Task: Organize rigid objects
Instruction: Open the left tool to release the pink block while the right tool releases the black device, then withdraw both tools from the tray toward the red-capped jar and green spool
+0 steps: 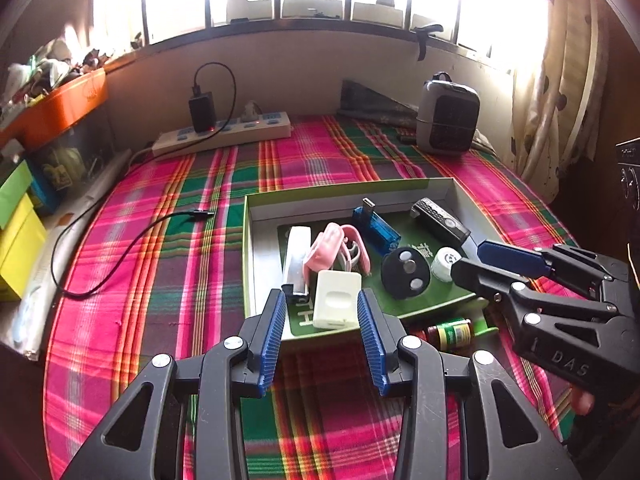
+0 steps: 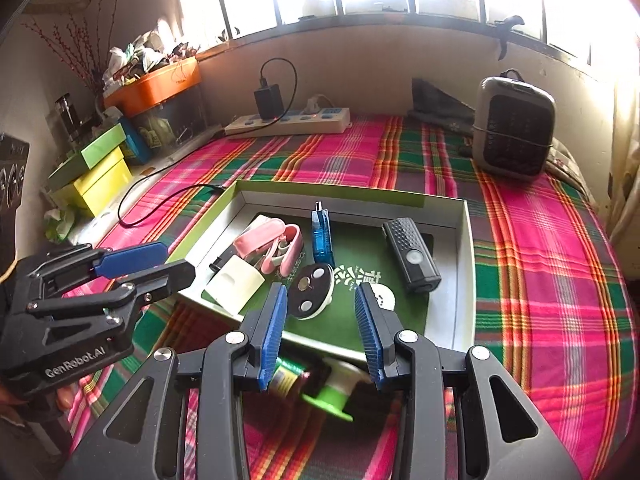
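Observation:
A shallow green-rimmed box [image 1: 348, 192] [image 2: 466, 240] lies on the plaid cloth. It holds a white plastic piece [image 1: 335, 300] [image 2: 234, 282], a pink clip [image 1: 326, 248] [image 2: 272, 246], a blue USB stick [image 1: 376, 226] [image 2: 323, 236], a black remote [image 1: 440, 218] [image 2: 412, 254], a black disc [image 1: 406, 272] [image 2: 310, 290], a small white cap [image 1: 446, 262] [image 2: 384, 296] and a silver stapler [image 1: 297, 258]. My left gripper [image 1: 322, 340] [image 2: 160, 262] is open at the box's near edge, empty. My right gripper [image 2: 322, 336] [image 1: 476, 258] is open above a green-and-white spool [image 2: 336, 392]. A small green-labelled bottle [image 1: 452, 332] lies just outside the box.
A white power strip [image 1: 224, 136] [image 2: 288, 122] with a black charger stands at the back. A black cable [image 1: 120, 248] [image 2: 160, 200] trails left of the box. A grey heater [image 1: 448, 114] [image 2: 512, 128] stands at the back right. Coloured boxes [image 1: 16, 240] [image 2: 96, 168] line the left side.

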### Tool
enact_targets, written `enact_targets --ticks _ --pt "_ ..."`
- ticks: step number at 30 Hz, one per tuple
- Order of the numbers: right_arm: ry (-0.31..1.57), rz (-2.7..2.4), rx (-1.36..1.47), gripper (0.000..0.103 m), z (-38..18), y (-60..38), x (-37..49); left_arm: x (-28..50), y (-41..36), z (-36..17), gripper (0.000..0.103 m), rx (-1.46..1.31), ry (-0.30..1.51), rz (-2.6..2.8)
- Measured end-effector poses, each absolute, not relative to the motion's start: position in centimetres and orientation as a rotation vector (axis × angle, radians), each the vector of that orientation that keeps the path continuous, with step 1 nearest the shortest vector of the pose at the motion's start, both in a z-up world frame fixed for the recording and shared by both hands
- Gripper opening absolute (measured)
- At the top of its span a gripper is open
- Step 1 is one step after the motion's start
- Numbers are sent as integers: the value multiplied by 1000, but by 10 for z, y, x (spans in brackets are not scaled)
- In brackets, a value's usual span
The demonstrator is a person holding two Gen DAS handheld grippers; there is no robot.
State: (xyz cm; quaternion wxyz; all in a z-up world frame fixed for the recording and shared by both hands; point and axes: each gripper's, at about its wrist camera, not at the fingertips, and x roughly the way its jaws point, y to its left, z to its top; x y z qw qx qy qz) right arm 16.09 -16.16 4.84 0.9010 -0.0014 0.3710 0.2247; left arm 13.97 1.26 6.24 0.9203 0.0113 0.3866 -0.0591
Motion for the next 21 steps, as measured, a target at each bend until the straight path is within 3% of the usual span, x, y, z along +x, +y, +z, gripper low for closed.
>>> enact_targets --ticks 21 --pt "767 351 31 37 36 -217 114 90 27 49 37 -112 810 -149"
